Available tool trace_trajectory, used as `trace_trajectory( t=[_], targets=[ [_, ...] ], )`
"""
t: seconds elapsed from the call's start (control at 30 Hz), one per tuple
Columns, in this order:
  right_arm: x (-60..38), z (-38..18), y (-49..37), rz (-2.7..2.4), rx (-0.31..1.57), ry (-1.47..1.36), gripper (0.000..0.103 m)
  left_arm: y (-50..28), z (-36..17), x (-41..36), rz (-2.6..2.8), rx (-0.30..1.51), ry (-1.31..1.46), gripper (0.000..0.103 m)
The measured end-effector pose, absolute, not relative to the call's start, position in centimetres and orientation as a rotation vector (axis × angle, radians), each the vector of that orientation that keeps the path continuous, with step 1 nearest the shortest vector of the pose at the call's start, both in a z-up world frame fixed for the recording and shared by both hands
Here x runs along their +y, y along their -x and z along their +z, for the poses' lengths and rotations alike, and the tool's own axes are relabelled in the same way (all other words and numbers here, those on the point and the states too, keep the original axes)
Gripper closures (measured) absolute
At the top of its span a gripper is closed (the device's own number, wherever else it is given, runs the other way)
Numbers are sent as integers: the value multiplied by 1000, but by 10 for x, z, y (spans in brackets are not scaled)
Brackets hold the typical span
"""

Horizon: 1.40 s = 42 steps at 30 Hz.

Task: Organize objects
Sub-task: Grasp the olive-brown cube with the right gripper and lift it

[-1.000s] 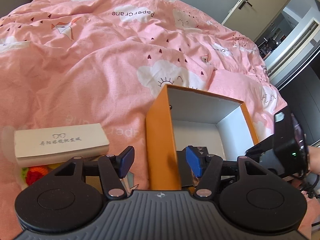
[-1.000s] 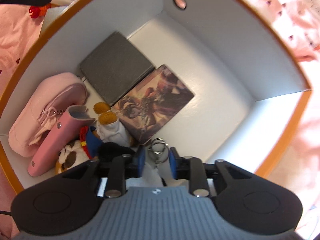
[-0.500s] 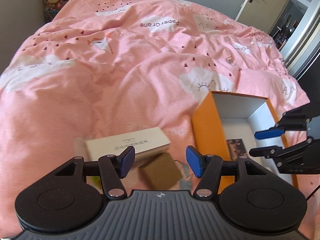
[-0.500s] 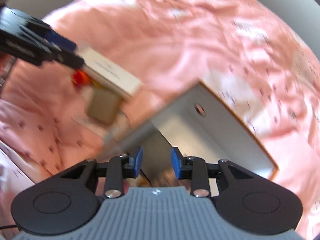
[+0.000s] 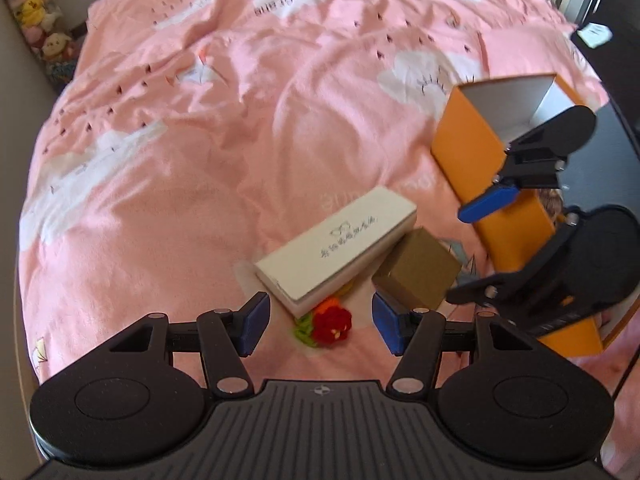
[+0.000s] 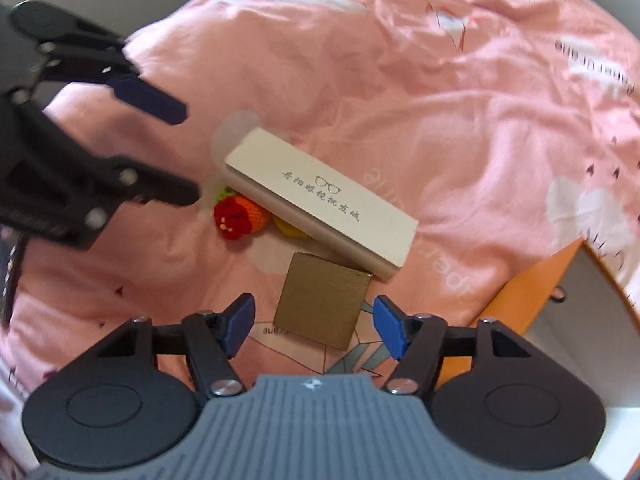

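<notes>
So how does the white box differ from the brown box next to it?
The white box is long and flat; the brown box is shorter and squarish. The white box has a glasses drawing and printed text on top; the brown box is plain. The white box rests partly on crocheted toys; the brown box lies on the bedspread. Both are closed and outside the orange bin.

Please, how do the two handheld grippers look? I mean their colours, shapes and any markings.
Both are alike: the left gripper and right gripper have black linkage arms with silver pivot screws, round black discs at each side, a ribbed body bearing a small round emblem, and blue fingers. No sleeve or cable shows.
</notes>
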State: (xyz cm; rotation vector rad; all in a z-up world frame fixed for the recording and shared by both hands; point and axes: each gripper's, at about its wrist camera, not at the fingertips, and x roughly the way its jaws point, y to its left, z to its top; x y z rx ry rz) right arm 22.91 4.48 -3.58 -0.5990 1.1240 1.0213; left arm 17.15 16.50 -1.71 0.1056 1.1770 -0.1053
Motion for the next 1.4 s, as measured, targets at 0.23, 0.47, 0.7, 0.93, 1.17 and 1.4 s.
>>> trace_trajectory(
  t=[0.23, 0.47, 0.7, 0.93, 1.17, 1.4],
  targets=[
    [75, -71, -240, 938, 1238, 574, 32, -179, -49, 171, -111, 1326, -60, 34],
    [79, -89, -239, 917, 1284, 554, 36, -189, -59, 174, -128, 1405, -56, 34],
    [66, -77, -235, 930, 1255, 558, 40, -197, -62, 175, -109, 1428, -20, 33],
    [35, -29, -224, 978, 1177, 564, 40, -198, -71, 175, -102, 1415, 17, 29],
    [-8, 29, -225, 1004, 1089, 513, 40, -205, -93, 166, -69, 1400, 27, 29],
    [-48, 56, -220, 993, 1009, 626, 40, -208, -109, 154, -3, 1371, -70, 38]
  ],
)
